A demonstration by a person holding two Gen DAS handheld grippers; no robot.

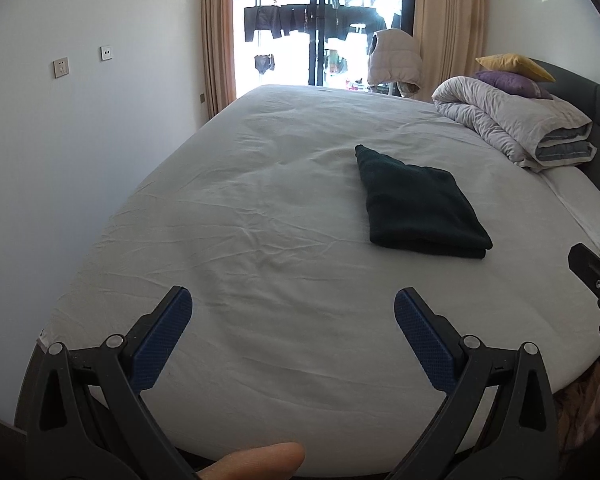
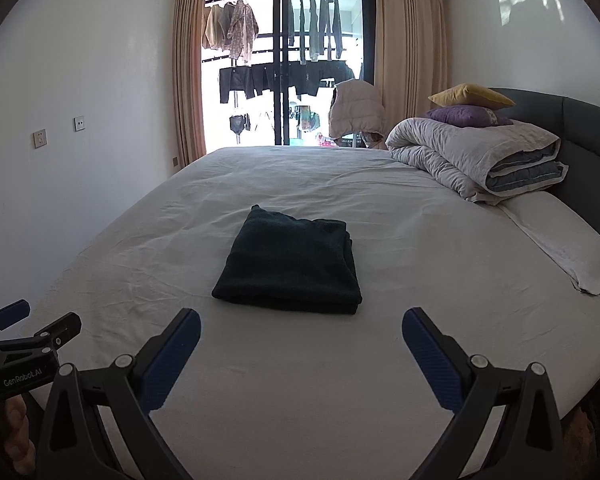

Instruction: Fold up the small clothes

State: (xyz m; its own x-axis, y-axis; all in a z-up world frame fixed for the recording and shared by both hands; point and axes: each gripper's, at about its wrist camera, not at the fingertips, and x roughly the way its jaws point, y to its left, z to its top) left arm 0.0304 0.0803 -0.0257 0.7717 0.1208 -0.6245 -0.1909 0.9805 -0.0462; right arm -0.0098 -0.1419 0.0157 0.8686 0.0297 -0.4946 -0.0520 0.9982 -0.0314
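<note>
A dark green garment (image 1: 416, 208) lies folded into a neat rectangle on the white bed sheet (image 1: 260, 220). In the right wrist view the garment (image 2: 290, 266) sits just beyond my right gripper. My left gripper (image 1: 293, 304) is open and empty, held above the sheet, with the garment ahead and to its right. My right gripper (image 2: 301, 326) is open and empty, a short way in front of the garment's near edge. The left gripper also shows at the left edge of the right wrist view (image 2: 40, 318).
A rolled grey duvet (image 2: 476, 160) with a purple cushion (image 2: 466, 116) and a yellow cushion (image 2: 472, 95) lies at the bed's far right by the dark headboard (image 2: 588, 140). A white pillow (image 2: 564, 240) lies beside it. A wall (image 2: 80, 120) runs along the bed's left side.
</note>
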